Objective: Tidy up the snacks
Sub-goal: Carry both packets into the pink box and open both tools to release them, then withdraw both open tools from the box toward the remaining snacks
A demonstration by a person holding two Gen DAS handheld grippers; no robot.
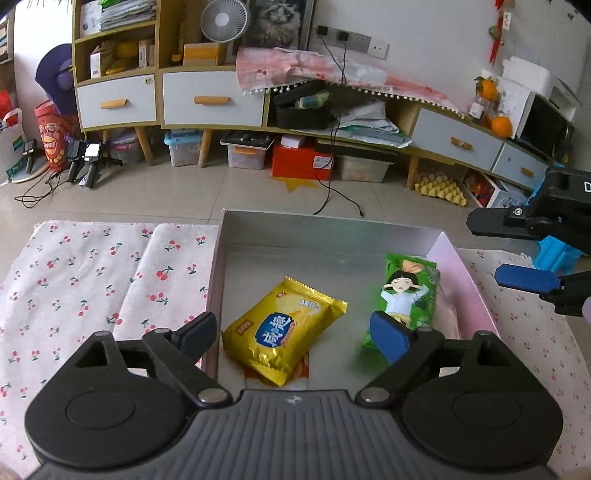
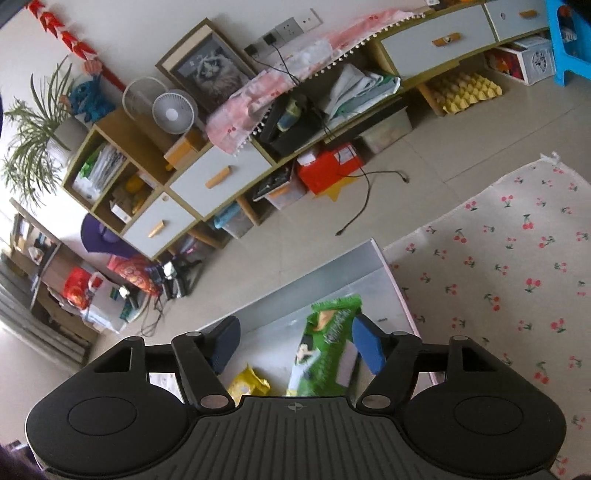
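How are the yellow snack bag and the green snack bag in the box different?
The yellow snack bag is gold with a blue oval label; the green snack bag shows a cartoon child. The yellow snack bag is short and puffy and lies slanted; the green snack bag is longer and narrower and lies nearly straight along the right wall. The yellow snack bag rests on another packet; under the green one I cannot tell. Both lie sealed inside the box.

A home: cabinet point(image 1: 221, 96), fan point(image 1: 224, 19), cat picture point(image 1: 275, 22).
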